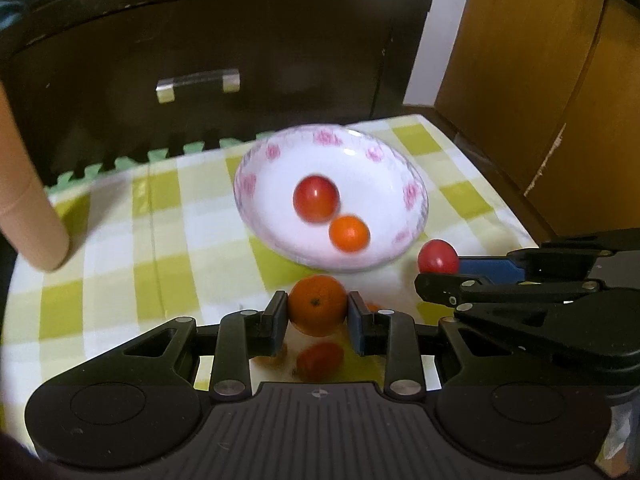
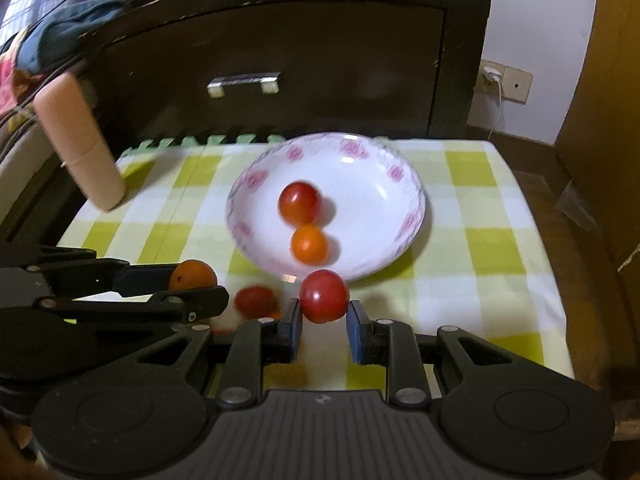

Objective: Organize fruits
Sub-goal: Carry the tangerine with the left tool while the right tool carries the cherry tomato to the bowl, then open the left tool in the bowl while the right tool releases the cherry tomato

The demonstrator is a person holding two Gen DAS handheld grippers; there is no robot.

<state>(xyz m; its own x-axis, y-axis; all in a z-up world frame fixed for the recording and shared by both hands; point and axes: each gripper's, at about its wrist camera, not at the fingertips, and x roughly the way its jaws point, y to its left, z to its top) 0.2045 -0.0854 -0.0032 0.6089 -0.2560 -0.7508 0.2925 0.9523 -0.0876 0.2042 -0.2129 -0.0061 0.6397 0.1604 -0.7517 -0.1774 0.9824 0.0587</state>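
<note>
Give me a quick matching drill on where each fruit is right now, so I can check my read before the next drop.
Things:
1. orange
2. red tomato nearest the right wrist camera
3. small orange tomato
4. blurred red tomato

Places:
A. lying on the checked cloth, outside the bowl
B. between the jaws of the left gripper
C. inside the flowered bowl, next to another red tomato
D. between the jaws of the right gripper

Pairs: 1-B, 2-D, 3-C, 4-A
</note>
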